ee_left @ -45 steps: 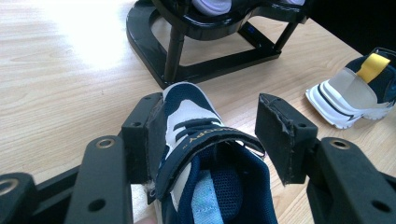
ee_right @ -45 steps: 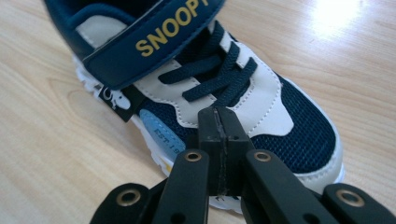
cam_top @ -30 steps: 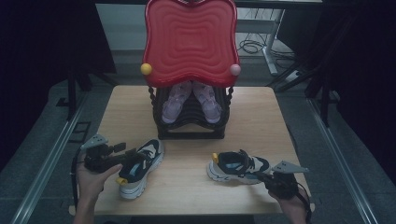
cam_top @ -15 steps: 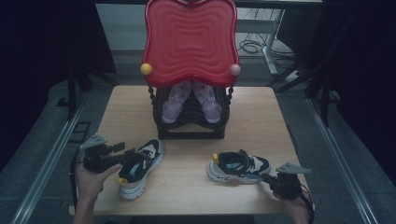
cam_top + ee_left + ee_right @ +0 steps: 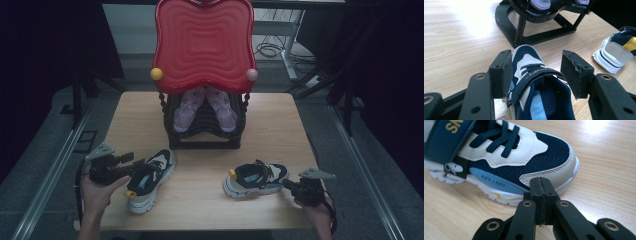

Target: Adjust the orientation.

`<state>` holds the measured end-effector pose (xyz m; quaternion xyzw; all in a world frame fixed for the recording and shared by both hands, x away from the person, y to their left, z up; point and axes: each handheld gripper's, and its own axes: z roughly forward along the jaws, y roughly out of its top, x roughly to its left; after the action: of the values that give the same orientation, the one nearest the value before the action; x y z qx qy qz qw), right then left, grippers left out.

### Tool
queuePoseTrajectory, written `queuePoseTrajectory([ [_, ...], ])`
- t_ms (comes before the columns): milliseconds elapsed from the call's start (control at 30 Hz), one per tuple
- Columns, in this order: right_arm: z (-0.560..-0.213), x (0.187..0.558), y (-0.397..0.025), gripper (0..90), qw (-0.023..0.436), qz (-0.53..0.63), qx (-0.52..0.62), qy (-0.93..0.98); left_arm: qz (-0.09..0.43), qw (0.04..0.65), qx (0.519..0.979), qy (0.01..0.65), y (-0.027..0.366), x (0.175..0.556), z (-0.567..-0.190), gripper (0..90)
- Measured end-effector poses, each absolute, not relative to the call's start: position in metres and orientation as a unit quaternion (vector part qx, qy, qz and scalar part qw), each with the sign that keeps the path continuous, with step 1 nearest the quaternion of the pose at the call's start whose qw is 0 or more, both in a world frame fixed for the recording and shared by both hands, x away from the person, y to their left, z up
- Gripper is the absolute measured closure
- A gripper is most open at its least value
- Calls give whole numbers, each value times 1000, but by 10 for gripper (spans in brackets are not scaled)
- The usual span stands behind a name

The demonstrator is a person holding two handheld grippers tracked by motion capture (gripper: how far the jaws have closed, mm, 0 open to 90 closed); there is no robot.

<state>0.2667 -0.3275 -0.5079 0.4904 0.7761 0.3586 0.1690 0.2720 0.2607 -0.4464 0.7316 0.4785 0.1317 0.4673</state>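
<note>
Two navy-and-white sneakers lie on the wooden table [image 5: 200, 210]. The left sneaker [image 5: 150, 180] [image 5: 531, 82] has its toe toward the rack, and my left gripper [image 5: 136, 169] [image 5: 537, 63] stands open astride its strap and collar. One pad [image 5: 505, 72] touches the shoe's side; the other stands a little apart. The right sneaker [image 5: 257, 179] [image 5: 506, 160] points its toe to the right. My right gripper [image 5: 290, 184] [image 5: 540, 185] is shut with nothing between its jaws, its tips right at that toe's rubber rim. The left gripper view also catches the right sneaker [image 5: 615, 51] farther off.
A black rack [image 5: 205, 135] [image 5: 524, 30] under a tall red wavy panel [image 5: 202, 45] stands at the table's middle back, with a pair of pink-purple shoes [image 5: 205, 107] in it. Bare wood lies between the sneakers; the table's front edge runs close below both hands.
My right gripper has drawn back slightly to the right, toward the table's edge. Both sneakers and the left gripper have stayed in place.
</note>
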Motion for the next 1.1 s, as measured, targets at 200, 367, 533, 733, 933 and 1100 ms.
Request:
queuePoseTrajectory([
  [200, -509, 276, -329, 899, 171, 359, 494, 774, 132, 467, 732, 479, 261, 272, -446, 432],
  [367, -510, 287, -329, 899, 170, 360, 493, 774, 132, 466, 732, 480, 261, 272, -447, 432],
  [533, -512, 297, -328, 899, 163, 371, 487, 773, 131, 466, 732, 480, 261, 272, -447, 431],
  [733, -513, 305, -326, 900, 159, 373, 486, 774, 134, 466, 730, 482, 262, 271, -446, 429],
  [933, -513, 314, -323, 899, 158, 368, 482, 779, 136, 466, 729, 483, 264, 270, -445, 429],
  [1100, -513, 322, -317, 899, 159, 364, 474, 786, 137, 466, 729, 482, 264, 270, -445, 429],
])
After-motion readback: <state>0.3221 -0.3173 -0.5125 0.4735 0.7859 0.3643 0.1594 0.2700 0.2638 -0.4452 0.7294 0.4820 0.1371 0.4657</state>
